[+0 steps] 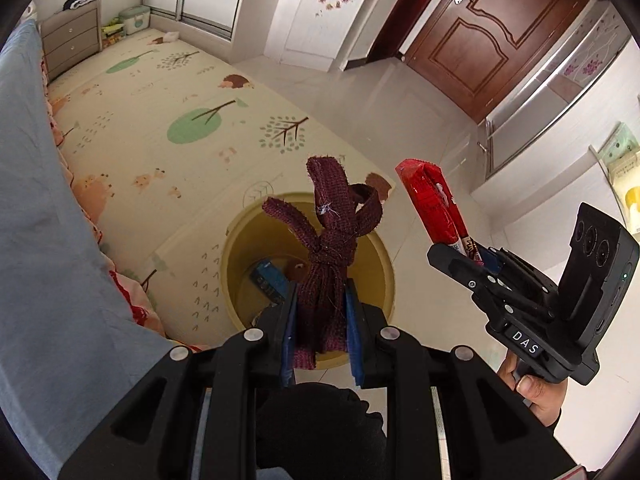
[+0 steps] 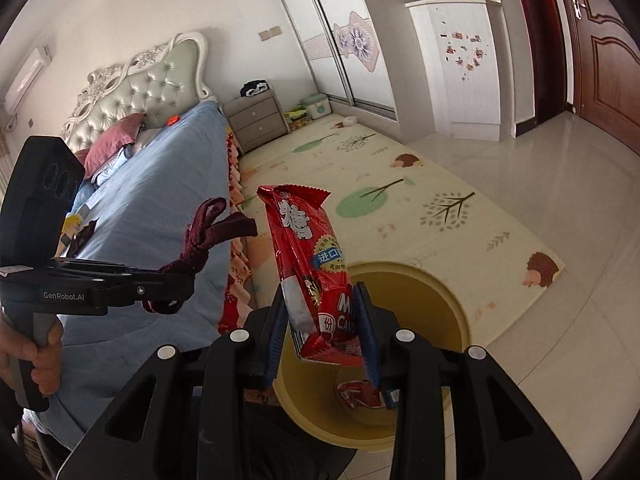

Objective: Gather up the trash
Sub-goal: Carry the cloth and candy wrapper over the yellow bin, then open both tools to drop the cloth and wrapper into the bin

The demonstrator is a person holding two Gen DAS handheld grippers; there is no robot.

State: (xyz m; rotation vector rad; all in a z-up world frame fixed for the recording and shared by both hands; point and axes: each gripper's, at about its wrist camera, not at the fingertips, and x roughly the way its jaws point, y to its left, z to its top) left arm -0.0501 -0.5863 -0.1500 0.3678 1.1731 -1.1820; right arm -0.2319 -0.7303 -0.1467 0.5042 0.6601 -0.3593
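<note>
Both hands are over the yellow bin [image 1: 372, 252], each carrying one piece of trash.

Left gripper [image 1: 320, 308]: clenched on the lower end of a knotted maroon cloth strip [image 1: 330, 236]. The strip stands up out of the fingers, long axis running along the gripper line, with its loose loops flopping forward above the knot. It sits directly above the bin mouth in the left wrist view.

Right gripper [image 2: 322, 320]: grasping a red candy wrapper [image 2: 308, 256] by its lower end. The wrapper's long axis points up and away from the fingers, leaning slightly left, printed face toward the camera. The bin rim [image 2: 404, 270] is just behind and below it.

Judged step: dropping both items. To do it well, bring each fingertip over the middle of the opening before letting go (the wrapper looks nearer the rim than the strip). Tilt each gripper downward so the free end leads in. Risk: frayed cloth may snag on a pad.

Bin already holds scraps.
</note>
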